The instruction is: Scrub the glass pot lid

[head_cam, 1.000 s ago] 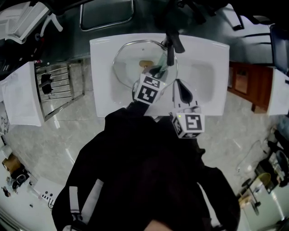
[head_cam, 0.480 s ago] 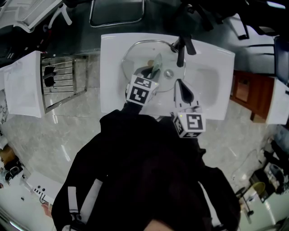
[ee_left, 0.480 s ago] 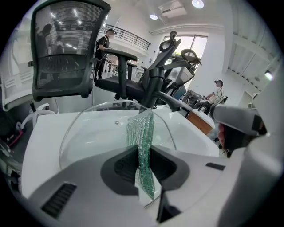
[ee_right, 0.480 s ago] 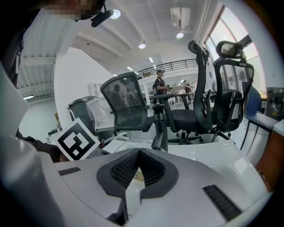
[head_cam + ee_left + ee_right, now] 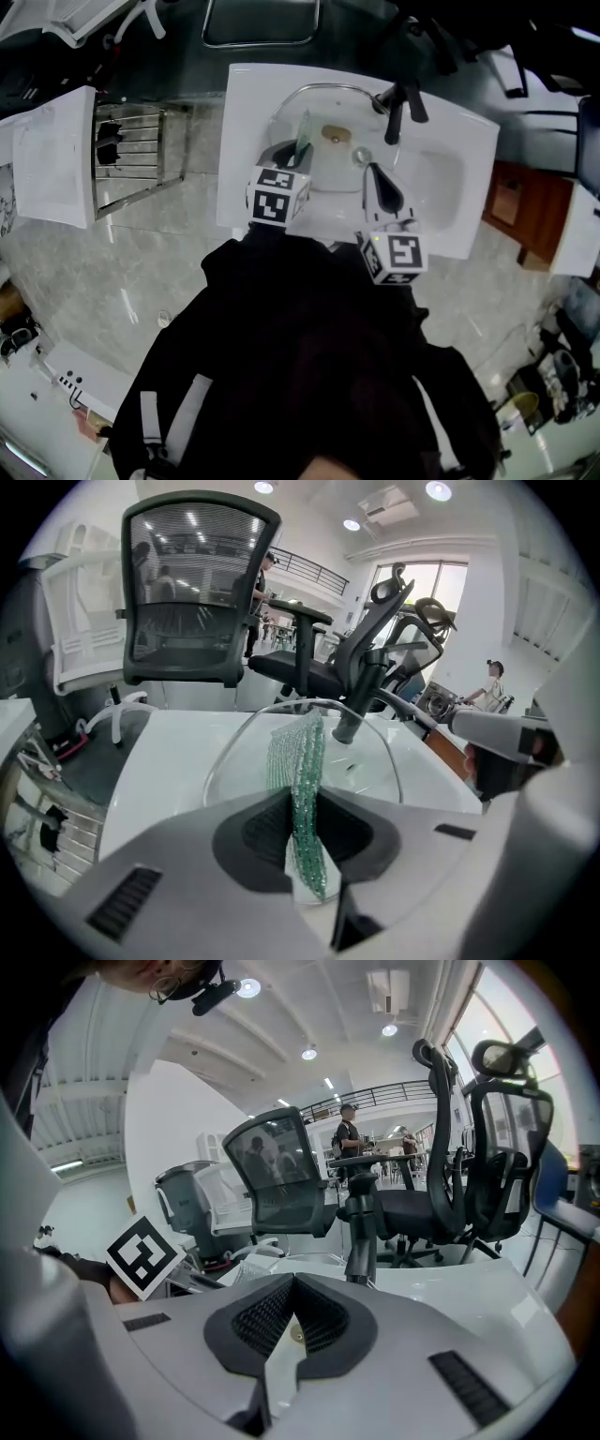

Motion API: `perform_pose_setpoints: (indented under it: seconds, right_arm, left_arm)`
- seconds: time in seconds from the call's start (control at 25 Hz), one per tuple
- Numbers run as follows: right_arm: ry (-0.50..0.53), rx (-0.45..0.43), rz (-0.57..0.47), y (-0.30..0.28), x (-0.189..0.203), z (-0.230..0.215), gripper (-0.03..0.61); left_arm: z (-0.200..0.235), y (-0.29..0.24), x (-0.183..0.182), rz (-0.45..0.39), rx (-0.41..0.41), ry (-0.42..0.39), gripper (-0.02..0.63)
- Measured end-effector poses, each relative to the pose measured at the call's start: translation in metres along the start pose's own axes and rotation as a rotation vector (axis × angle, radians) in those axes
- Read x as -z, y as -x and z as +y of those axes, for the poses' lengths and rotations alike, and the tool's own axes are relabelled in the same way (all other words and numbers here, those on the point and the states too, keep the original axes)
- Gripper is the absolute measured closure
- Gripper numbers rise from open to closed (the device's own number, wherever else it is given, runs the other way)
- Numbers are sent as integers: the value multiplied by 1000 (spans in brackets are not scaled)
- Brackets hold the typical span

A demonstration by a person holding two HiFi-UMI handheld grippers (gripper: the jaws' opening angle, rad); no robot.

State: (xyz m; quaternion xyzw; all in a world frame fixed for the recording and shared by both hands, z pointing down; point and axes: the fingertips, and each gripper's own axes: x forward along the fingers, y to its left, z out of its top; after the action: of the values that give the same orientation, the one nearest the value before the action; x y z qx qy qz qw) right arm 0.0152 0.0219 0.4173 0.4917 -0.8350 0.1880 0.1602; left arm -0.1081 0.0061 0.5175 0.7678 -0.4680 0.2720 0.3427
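Scrubbing was judged under way and unfinished: the glass lid [image 5: 323,173] was propped in the sink [image 5: 450,187], a green mesh scrubber [image 5: 295,747] was clenched in the left gripper [image 5: 305,808] at its near side, and the right gripper [image 5: 295,1321] was closed on nothing.

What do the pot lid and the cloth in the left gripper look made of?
The pot lid looks like clear glossy glass; the white sink shows through, and its rim seems metal. The cloth is green open mesh, probably synthetic; its weave glints.
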Motion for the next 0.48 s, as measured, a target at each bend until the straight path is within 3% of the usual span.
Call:
perform_pose_setpoints:
  seconds: [0.48]
  right_arm:
    - [21,-47,4,-11,-4,11,575]
  left_arm:
    - [50,36,12,-47,-156,98,554]
